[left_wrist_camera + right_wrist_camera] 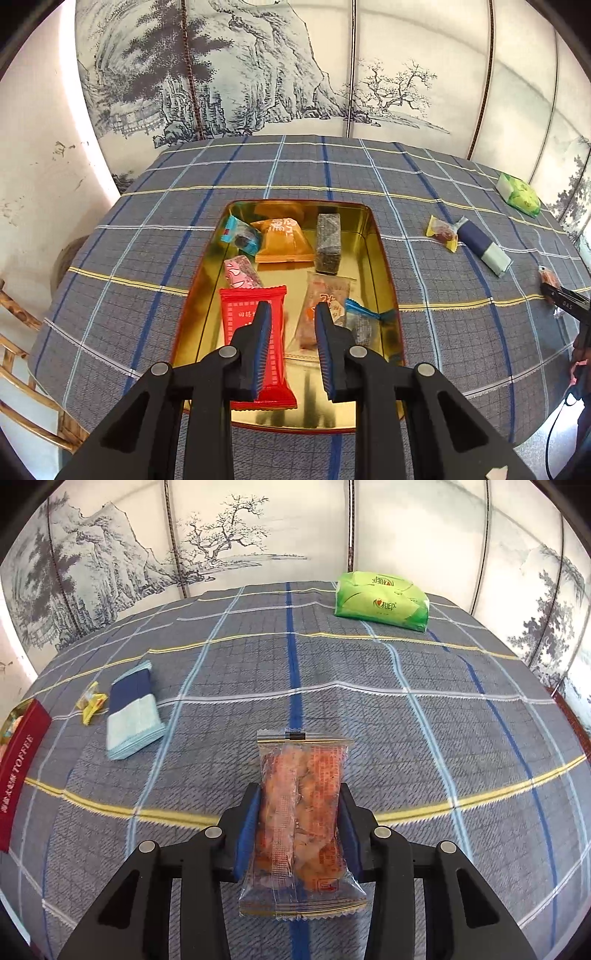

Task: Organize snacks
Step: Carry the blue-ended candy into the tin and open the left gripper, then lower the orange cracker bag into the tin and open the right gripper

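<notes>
Snack sorting was well along: most packets already lay in the tin, one was in a gripper, and a few were left on the table.

The gold-lined tin (373, 236) sat on the checked tablecloth (147, 229) and held about eight wrapped snacks, among them a red packet (240, 310), an orange packet (282, 240) and a dark block (328, 240). Outside it, just beside each other, lay a yellow candy (441, 230) and a blue-and-white packet (484, 245); a green pack (382, 600) sat near the far edge. The left gripper (291, 325) hovered over the tin, its jaws drawn in as far as they go and holding nothing. The right gripper (301, 812) was clamped on a clear packet of orange snack (301, 812), which was above the cloth, well apart from the tin.
</notes>
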`<state>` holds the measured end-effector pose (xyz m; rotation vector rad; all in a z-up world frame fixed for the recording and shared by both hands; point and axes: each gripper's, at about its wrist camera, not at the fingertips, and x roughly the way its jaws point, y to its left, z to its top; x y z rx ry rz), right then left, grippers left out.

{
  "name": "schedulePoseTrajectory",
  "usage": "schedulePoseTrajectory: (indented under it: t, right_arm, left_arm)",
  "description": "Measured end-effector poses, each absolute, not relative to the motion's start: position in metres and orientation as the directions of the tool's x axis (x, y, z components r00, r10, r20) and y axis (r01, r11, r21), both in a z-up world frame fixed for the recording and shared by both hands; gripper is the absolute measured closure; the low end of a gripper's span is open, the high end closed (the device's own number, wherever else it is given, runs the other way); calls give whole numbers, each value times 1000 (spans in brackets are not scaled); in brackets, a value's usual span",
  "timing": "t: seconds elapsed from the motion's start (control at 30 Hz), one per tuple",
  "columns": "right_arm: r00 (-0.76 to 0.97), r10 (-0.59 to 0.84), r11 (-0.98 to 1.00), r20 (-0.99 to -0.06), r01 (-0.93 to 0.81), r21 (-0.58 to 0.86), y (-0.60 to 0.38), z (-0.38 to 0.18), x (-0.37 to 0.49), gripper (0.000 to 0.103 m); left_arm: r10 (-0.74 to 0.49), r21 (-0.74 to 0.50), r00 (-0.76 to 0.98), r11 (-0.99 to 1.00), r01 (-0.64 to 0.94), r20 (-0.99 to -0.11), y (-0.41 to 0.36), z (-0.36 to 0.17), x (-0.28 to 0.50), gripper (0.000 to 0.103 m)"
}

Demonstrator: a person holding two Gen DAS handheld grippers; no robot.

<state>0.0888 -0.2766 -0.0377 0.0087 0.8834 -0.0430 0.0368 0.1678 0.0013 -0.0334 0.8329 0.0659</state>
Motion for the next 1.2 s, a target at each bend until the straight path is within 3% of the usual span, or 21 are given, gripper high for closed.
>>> schedulePoseTrajectory:
  t: [0.33,0.67,0.87,1.2]
  right_arm:
    - [624,189,977,-758,-41,209,-238,-31,61,62]
    - [616,355,935,-704,-219,280,-162,8,48,62]
    - [570,466,882,-676,-354,310,-100,30,50,62]
    - [464,577,794,-672,-512,328,-5,37,61,62]
  left_arm:
    - [86,33,692,995,-90,-717,174,3,27,70]
    - [90,29,687,995,-100,-721,184,-3,24,69]
    - [104,34,695,993,-114,-712,191,-2,19,62]
    - [128,34,699,989,-147,-704,207,-3,15,58]
